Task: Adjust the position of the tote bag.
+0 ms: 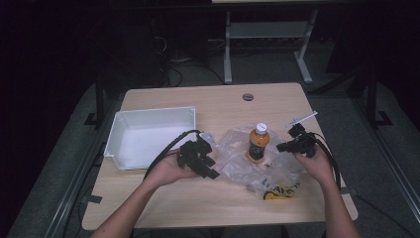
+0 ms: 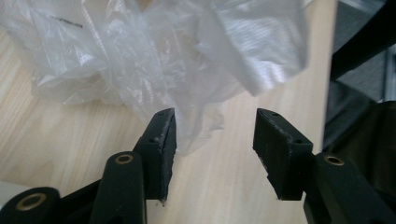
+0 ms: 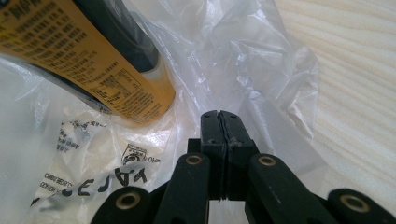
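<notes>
Left gripper [image 2: 215, 140]: jaws apart, nothing clamped; loose edge of clear plastic bag [image 2: 154, 60] hangs just ahead, brushing one jaw. Right gripper [image 3: 219, 122]: jaws together, pinching bag film at far side. Orange bottle [image 1: 258, 142] stands upright on bag between both grippers. White bin [image 1: 148, 136] left of bag on table [image 1: 208, 198].

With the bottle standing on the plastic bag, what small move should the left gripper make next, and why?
Probably ease the left gripper forward and close on the plastic bag: its jaws stand open with only a flap edge hanging by one pad. The right gripper looks shut on film beside the bottle, so a second grip could spread the bag.
</notes>
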